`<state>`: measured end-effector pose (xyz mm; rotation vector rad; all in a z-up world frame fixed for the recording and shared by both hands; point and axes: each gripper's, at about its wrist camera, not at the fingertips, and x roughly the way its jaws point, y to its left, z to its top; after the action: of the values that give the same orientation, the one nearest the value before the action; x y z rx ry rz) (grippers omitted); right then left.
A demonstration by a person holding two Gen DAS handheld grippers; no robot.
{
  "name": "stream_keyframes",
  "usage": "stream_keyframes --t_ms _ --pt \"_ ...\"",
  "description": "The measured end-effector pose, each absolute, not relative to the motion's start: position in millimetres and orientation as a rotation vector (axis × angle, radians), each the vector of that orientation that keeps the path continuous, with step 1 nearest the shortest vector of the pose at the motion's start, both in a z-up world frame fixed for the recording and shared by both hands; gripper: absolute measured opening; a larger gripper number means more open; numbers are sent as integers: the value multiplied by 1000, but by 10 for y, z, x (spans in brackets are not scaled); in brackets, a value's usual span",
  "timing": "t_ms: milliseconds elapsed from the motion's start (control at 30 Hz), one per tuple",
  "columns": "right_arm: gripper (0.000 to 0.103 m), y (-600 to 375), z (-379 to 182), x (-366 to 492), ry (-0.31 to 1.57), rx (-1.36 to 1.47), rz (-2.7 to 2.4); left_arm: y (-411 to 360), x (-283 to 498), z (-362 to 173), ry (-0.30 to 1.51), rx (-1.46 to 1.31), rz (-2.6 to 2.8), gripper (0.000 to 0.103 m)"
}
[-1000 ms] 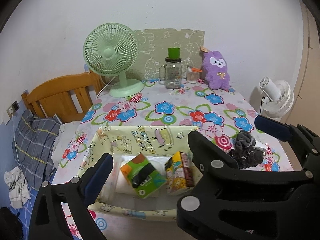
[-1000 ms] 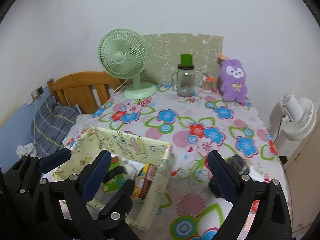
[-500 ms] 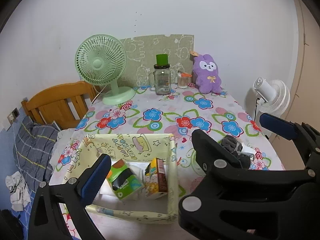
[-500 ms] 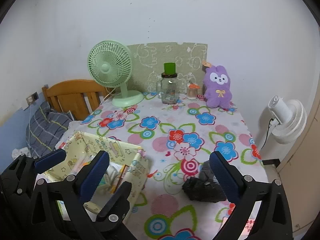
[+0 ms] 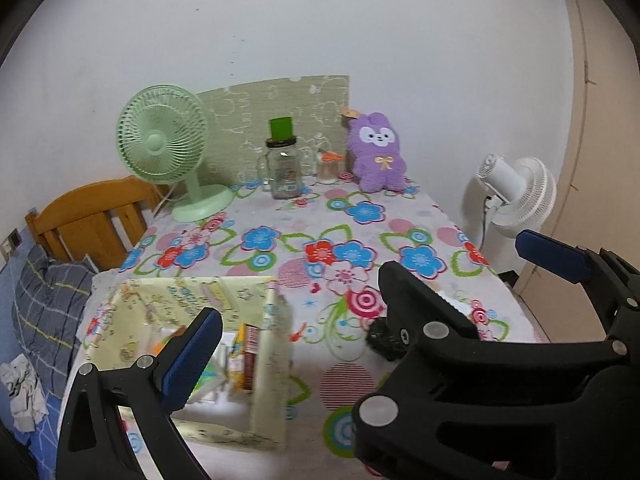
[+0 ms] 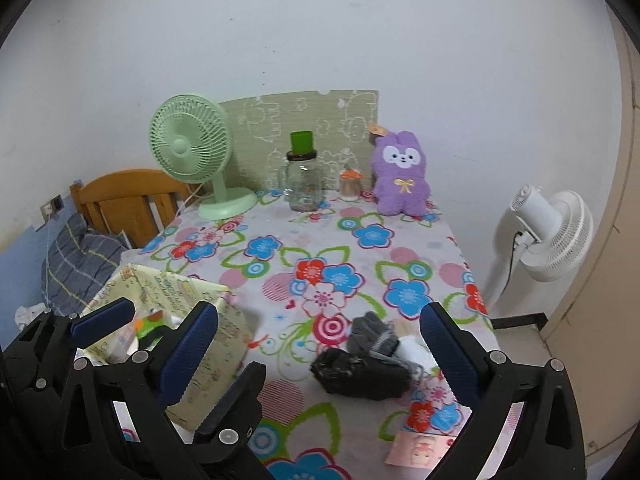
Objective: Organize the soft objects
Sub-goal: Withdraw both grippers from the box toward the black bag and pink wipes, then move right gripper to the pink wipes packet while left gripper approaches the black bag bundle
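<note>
Gloves and socks, a small heap of dark and grey knitted soft things (image 6: 366,362), lie on the floral-clothed counter (image 6: 320,248) just to the right of the pale yellow printed fabric storage box (image 6: 180,304), and the box is my landmark for everything else. In the left wrist view only a dark edge of that heap (image 5: 382,340) shows, the rest hidden behind the other claw's finger.

I judge the step in hand to be the first pick, with nothing yet moved from the heap into the box. To do it well I would bring the right claw (image 6: 318,350) down so its pads straddle one piece only, the dark one nearest the box, pinch it at its thick middle, and lift clear of the box's soft wall before crossing over. Cartons and packets already sit inside the box, so the drop should go to its free side.

My right claw hangs above the heap, tilted down, jaws wide apart and holding nothing. My left claw (image 5: 356,312) sits over the box's near right corner, likewise spread wide and empty, one blue pad above the box's interior. Far beyond the box stands a purple plush rabbit toy (image 6: 402,176), also soft.
</note>
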<state>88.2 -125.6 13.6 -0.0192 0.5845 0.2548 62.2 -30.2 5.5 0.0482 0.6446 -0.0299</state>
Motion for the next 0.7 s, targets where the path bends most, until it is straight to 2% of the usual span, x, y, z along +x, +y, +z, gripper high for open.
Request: stream_keyframes --t_ms 700 --pt "102 -1866 -150 786 600 -7 149 -794 738 -322 726 35 -145 102"
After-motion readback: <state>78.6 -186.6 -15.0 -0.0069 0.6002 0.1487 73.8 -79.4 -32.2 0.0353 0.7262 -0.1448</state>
